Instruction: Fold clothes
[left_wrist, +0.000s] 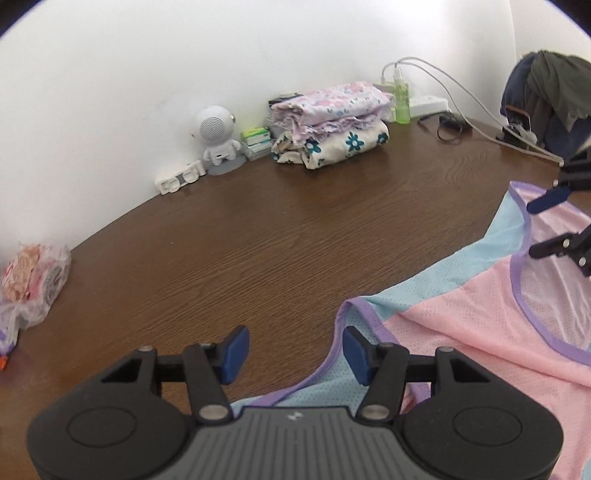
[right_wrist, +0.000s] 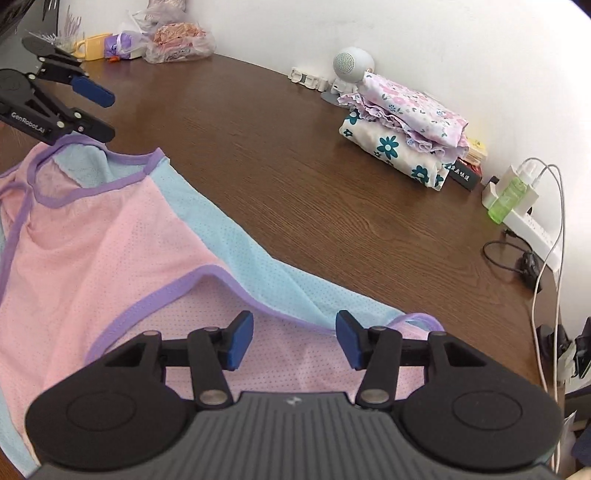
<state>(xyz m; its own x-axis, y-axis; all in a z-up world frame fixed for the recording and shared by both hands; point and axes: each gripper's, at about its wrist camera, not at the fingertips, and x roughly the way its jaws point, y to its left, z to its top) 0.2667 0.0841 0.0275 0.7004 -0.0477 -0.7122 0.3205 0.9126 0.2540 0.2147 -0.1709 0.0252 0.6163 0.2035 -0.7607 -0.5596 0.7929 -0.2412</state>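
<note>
A pink and light-blue mesh vest (left_wrist: 461, 314) (right_wrist: 110, 240) with purple trim lies spread flat on the brown wooden table (left_wrist: 258, 240) (right_wrist: 295, 166). My left gripper (left_wrist: 295, 349) (right_wrist: 107, 110) is open at one shoulder strap. Its right pad hangs over the purple edge, and bare table shows between its jaws. My right gripper (right_wrist: 295, 334) (left_wrist: 543, 225) is open above the pink fabric near the other strap, and nothing is pinched. A stack of folded floral clothes (left_wrist: 332, 122) (right_wrist: 402, 125) sits by the wall.
Along the wall stand a white astronaut speaker (left_wrist: 218, 136) (right_wrist: 347, 66), a green bottle (left_wrist: 402, 99) (right_wrist: 506, 199) and a power strip (right_wrist: 532, 225) with trailing cables. A plastic bag (left_wrist: 33, 284) (right_wrist: 177, 40) and a yellow mug (right_wrist: 92, 44) occupy one corner. Dark clothes (left_wrist: 546, 96) hang beyond the table.
</note>
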